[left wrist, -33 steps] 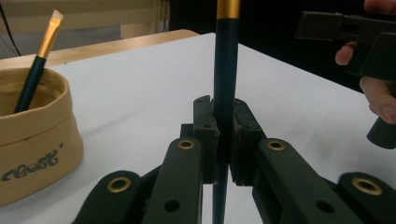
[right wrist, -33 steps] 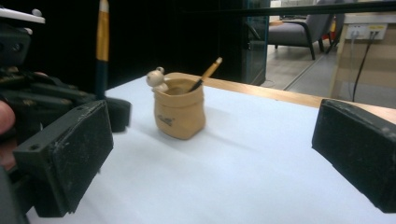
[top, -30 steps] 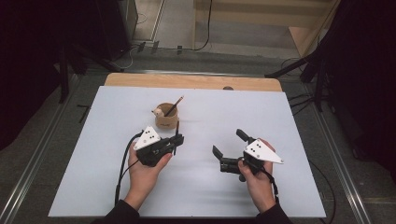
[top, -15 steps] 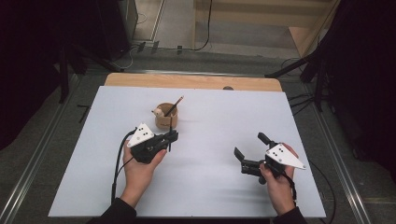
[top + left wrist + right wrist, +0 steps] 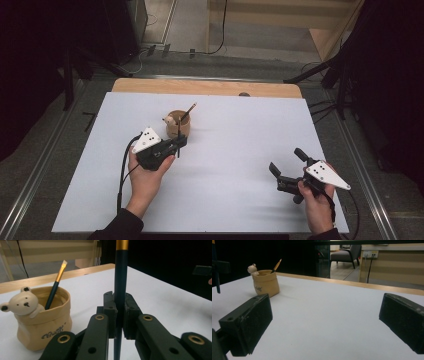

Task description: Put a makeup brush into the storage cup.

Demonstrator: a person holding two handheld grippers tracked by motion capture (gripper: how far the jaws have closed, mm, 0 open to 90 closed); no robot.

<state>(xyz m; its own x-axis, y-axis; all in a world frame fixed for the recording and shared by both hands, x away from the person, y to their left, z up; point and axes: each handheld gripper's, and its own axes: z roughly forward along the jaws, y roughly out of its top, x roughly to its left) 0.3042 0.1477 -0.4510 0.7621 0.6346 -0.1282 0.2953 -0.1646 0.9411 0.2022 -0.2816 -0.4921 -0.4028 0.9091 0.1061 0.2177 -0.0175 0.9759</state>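
A tan cup with a bear face (image 5: 178, 126) stands on the white table (image 5: 235, 130), and a gold-banded paintbrush (image 5: 188, 113) leans inside it. Just in front of the cup, my left gripper (image 5: 176, 145) is shut on a second dark-handled paintbrush (image 5: 120, 287), which stands upright between its pads. The left gripper view puts the cup (image 5: 42, 315) and its brush (image 5: 56, 283) close at the left. My right gripper (image 5: 286, 162) is open with nothing between its fingers, low over the table near the front right corner. The right gripper view has the cup (image 5: 266, 283) far off at the left.
A bare wooden strip (image 5: 205, 88) runs along the table's far edge. Dark stands and cables occupy the floor beyond and to the right. White tabletop stretches between the two hands.
My right hand has drawn away to the right and toward the near edge, jaws staying open. The left hand has kept about the same place beside the cup, still holding the brush.
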